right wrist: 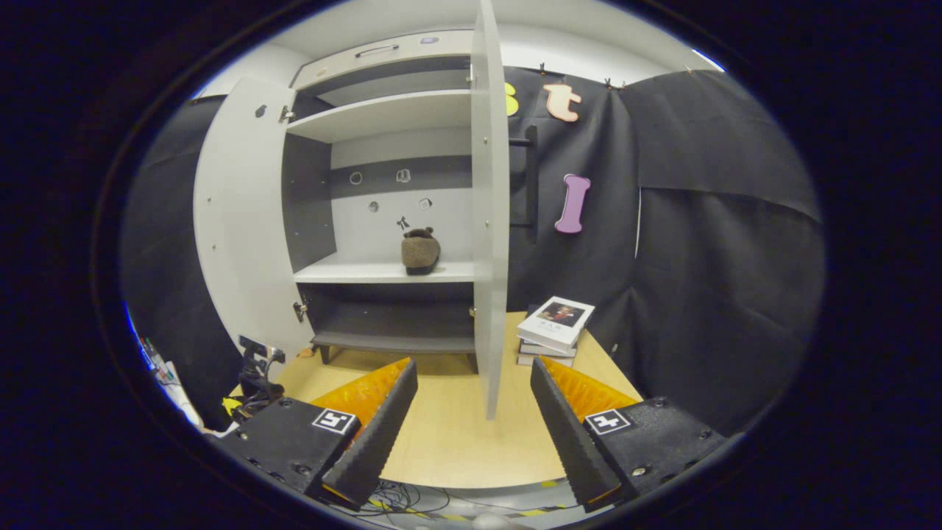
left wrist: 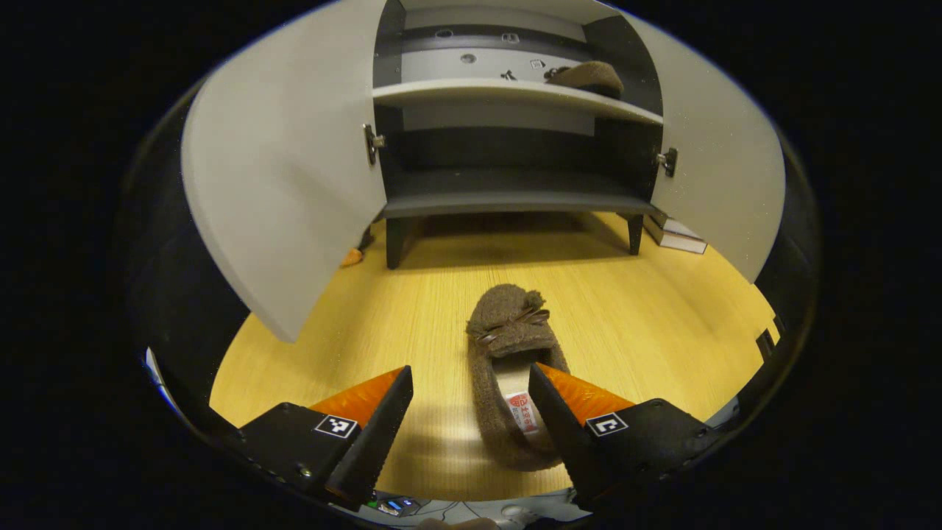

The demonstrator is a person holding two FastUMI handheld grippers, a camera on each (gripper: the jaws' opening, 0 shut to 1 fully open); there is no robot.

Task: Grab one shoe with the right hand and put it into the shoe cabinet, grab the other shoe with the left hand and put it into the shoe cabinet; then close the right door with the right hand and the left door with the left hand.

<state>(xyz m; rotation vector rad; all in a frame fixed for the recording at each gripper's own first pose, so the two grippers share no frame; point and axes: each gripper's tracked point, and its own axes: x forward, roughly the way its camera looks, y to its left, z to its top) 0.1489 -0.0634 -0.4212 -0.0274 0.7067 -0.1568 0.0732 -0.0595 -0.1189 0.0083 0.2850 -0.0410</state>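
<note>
Lying on the wooden floor (left wrist: 412, 309) in front of the open shoe cabinet (left wrist: 508, 199), the remaining brown shoe (left wrist: 508, 346) had its long axis running straight from the left gripper (left wrist: 471, 401) toward the cabinet, toe end away and heel end nearest the tool. That gripper was spread wide, its fingers holding nothing; the heel and open mouth of the shoe sat between them, nearer the finger at the right of the left gripper view, though whether that finger touched the fabric I could not tell. The other shoe (right wrist: 420, 251) was already resting on the middle shelf (right wrist: 368, 272). The right gripper (right wrist: 475, 412) hung open and empty, well back, facing the edge of the right door (right wrist: 489, 221). Both doors stood open. I judged the left hand plainly nearer the floor shoe, needing only to close across its heel.
</note>
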